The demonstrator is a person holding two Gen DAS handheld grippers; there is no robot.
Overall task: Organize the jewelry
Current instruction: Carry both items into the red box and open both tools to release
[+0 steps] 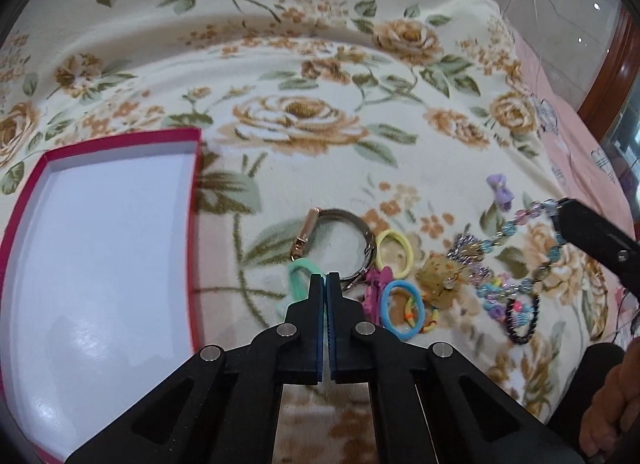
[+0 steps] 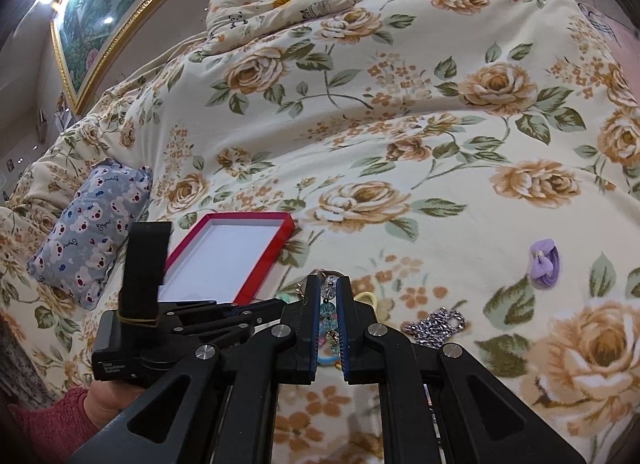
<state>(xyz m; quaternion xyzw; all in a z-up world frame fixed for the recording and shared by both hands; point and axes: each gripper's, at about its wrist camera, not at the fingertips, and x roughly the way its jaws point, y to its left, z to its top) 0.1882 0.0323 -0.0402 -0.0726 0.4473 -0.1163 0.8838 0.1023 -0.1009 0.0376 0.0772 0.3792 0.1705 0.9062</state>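
Beaded, in pale blue and pink: bracelet strand (image 2: pixel 330 318), pinched between the nearly closed pads of the right tongs (image 2: pixel 329 288), which pitch downward over the bed; its far loop trails onto the floral blanket (image 1: pixel 304 76).

Landmark: red-rimmed box (image 1: pixel 100 248), white inside, lying open on the blanket.

Right of the box, just beside it: left tongs (image 1: pixel 324 278), pads pressed fully together with nothing between them, angled steeply down, tips hovering at the pile's near edge.

At those tips: mint hair tie (image 1: pixel 298 270) to one side, metal bangle (image 1: pixel 352 240) with a rose-gold clasp to the other.

Further right of the box: yellow hair tie (image 1: pixel 394 248), blue hair tie (image 1: pixel 400 308), magenta clip (image 1: pixel 374 284), silver chain (image 1: pixel 466 250), all clustered and touching.

Furthest right of the box: purple bow (image 1: pixel 500 188), lying apart from the pile.

Left of the box, right wrist view: person's hand (image 2: pixel 104 396) in a red sleeve (image 2: pixel 44 428), wrapped around the left tongs' handle; grey printed pillow (image 2: pixel 92 228) behind.
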